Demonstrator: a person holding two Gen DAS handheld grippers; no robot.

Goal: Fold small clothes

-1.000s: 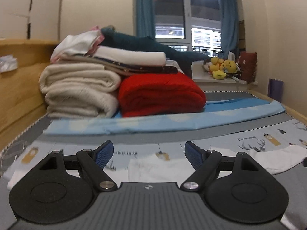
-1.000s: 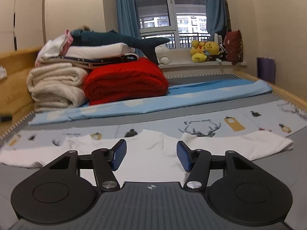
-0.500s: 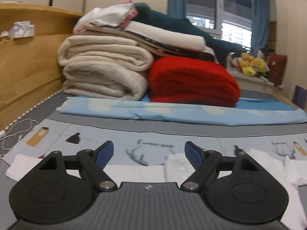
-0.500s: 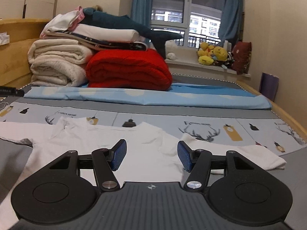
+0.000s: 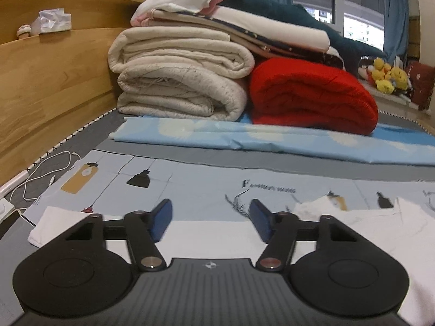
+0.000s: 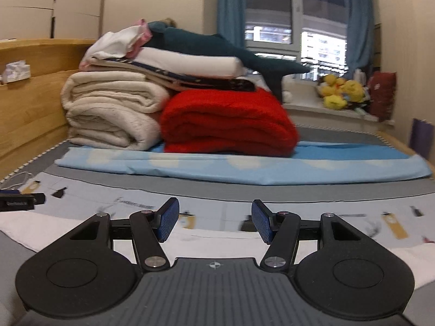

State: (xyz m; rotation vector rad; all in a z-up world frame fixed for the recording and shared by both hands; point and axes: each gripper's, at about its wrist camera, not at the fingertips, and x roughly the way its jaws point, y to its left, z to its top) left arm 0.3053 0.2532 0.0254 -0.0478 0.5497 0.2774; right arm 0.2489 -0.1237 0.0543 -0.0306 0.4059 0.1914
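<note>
Wooden headboard (image 5: 49, 81) on the far left, crumpled tissue pack (image 5: 53, 20) sitting on its ledge, white charging cable (image 5: 46, 171) looped on the mattress edge below it. Left gripper (image 5: 210, 218) low over the bed, jaws spread wide, blue pads (image 5: 160, 218) holding nothing; white small garment (image 5: 206, 235) lies flat right under and ahead of the fingers, one sleeve end (image 5: 47, 224) reaching out to the left, collar area bunched up toward the right. Garment sits on a printed sheet (image 5: 190, 187) with lamp and antler graphics, grey band behind it, then a folded light-blue sheet (image 5: 244, 138) running across the bed. Behind that, cream quilt stack (image 5: 179, 81) next to the headboard, red blanket (image 5: 312, 100) touching its right side, white and dark folded items plus a dark teal plush (image 5: 272, 8) piled over both. Right gripper (image 6: 214, 221) also low over the bed, jaws wide apart, empty; the white cloth (image 6: 212, 241) shows between and under the fingers, its edge just past the pad tips, view a bit blurred. A black object (image 6: 19, 201) lies on the sheet at the left edge of the right wrist view, can't tell what it is. Yellow plush toys (image 6: 339, 92) on the windowsill far right, blue curtains (image 6: 228, 8) either side of the window, purple thing (image 6: 420, 138) at the right bed edge.
</note>
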